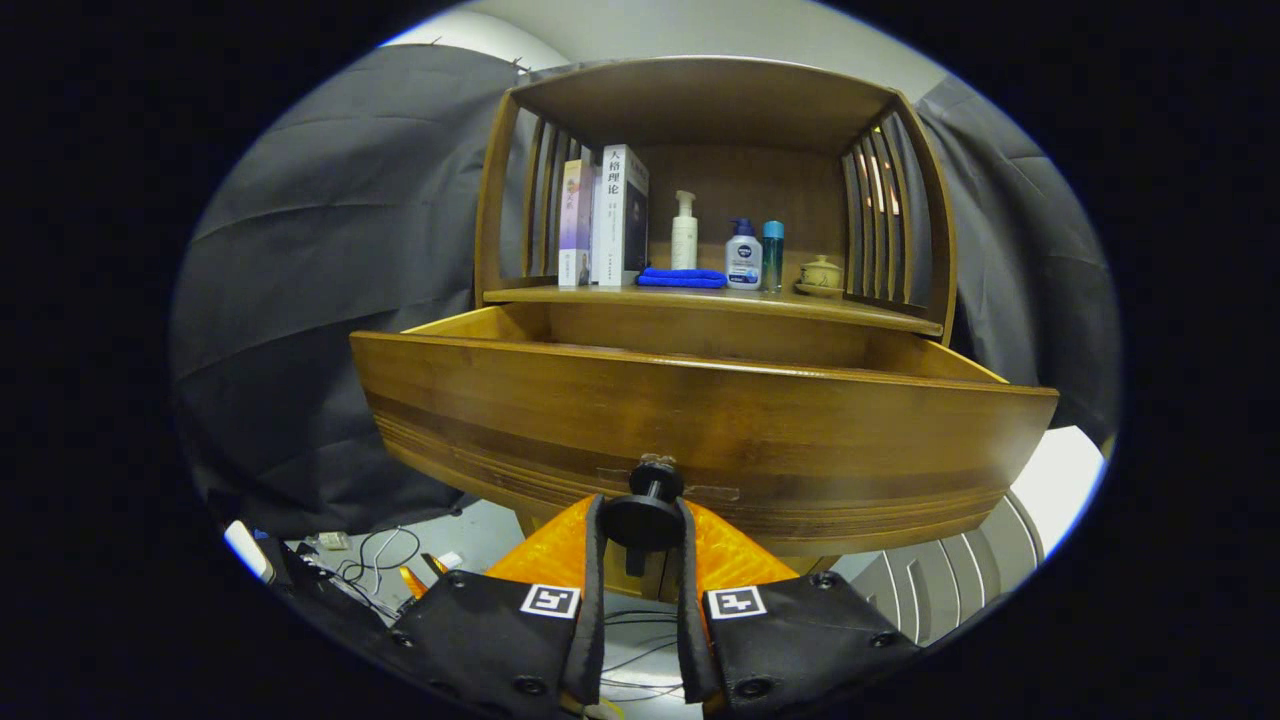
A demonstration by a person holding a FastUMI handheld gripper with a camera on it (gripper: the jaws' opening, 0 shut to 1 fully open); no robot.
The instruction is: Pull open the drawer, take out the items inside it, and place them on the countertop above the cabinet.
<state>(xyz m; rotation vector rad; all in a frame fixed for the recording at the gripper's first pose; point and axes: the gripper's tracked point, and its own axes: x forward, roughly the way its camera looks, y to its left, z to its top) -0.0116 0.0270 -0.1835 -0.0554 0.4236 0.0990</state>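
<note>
We see the gripper (641, 520) with jaws clamped on the knob (645, 512) of the drawer (700, 420), which stands open below the surface (720, 300).

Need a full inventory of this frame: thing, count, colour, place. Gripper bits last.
drawer: 1, brown wood, pulled open below the countertop; contents hidden by its front
knob: 1, dark, on the drawer front, between the fingers
countertop: 1, brown wood, shelf surface above the drawer
books: 2 or so, white and pale purple, upright at the countertop's left
cloth: 1, blue, folded, beside the books
pump bottle: 1, white, behind the cloth
bottle: 1, white with blue cap, right of the cloth
tube: 1, teal, next to that bottle
lidded pot: 1, tan, rightmost
cables: several, floor, lower left
gripper: 1, fingers closed on the knob
</note>
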